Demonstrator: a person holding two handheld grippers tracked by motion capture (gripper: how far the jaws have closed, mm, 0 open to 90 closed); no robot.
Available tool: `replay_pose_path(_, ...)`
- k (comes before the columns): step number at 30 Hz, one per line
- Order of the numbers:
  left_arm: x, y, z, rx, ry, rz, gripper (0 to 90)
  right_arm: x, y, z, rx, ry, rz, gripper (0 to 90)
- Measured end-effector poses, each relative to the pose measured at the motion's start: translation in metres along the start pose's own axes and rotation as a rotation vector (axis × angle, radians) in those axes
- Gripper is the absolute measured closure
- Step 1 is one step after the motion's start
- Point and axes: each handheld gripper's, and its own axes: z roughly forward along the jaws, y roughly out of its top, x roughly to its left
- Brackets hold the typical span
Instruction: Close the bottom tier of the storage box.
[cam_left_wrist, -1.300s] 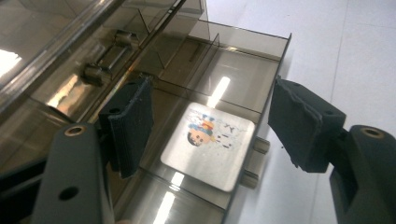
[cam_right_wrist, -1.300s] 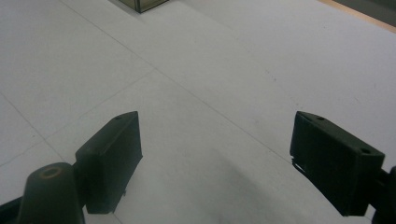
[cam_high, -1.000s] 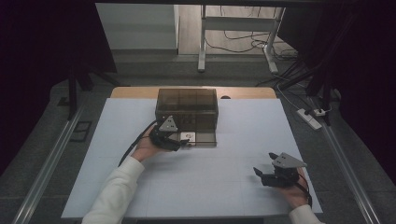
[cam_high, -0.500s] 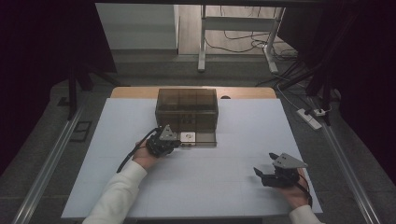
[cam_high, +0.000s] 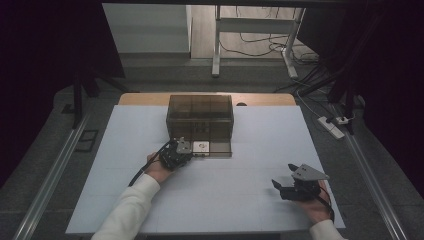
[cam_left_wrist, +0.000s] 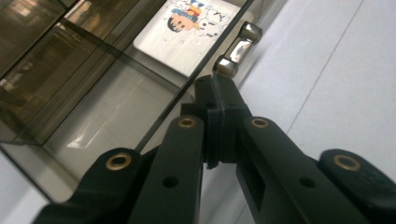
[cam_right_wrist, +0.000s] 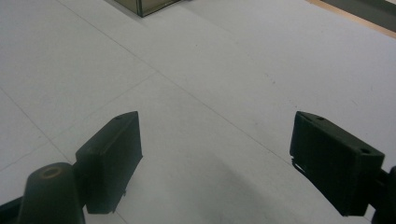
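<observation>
Left gripper (cam_left_wrist: 219, 93) clenched at the metal handle (cam_left_wrist: 237, 49) of the smoked drawer box (cam_high: 200, 117); nothing visibly grasped. Right gripper (cam_right_wrist: 215, 163) released, over the white table (cam_high: 250, 200).

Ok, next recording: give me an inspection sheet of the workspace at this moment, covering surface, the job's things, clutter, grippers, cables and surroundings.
Surface: white table top, bare around the box.
Job's things: smoked clear box with its drawer pulled out, a cartoon card lying in it, a metal handle on the drawer front.
Clutter: nothing seen.
Grippers: left hand-held gripper shut, tips at the handle's near end; whether it grips the handle, cannot tell. Right hand-held gripper open, empty, over the table.
Cables: left gripper's cable trails on the table; loose cables on the floor behind.
Surroundings: power strip on the floor, frame leg beyond the table.
</observation>
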Motion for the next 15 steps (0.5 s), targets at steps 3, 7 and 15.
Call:
replay_pose_path(3,0.0,0.002,0.003,-0.002,0.018,-0.006,88.9,0.0,0.0,0.001,0.002,0.0,-0.002,16.2)
replay_pose_path(7,0.002,0.005,0.004,-0.013,0.028,-0.019,88.9,0.0,0.0,0.001,0.001,0.001,-0.003,16.2)
replay_pose_path(15,0.007,0.014,0.011,-0.025,0.049,-0.038,88.9,0.0,0.0,0.001,0.001,0.0,-0.001,16.2)
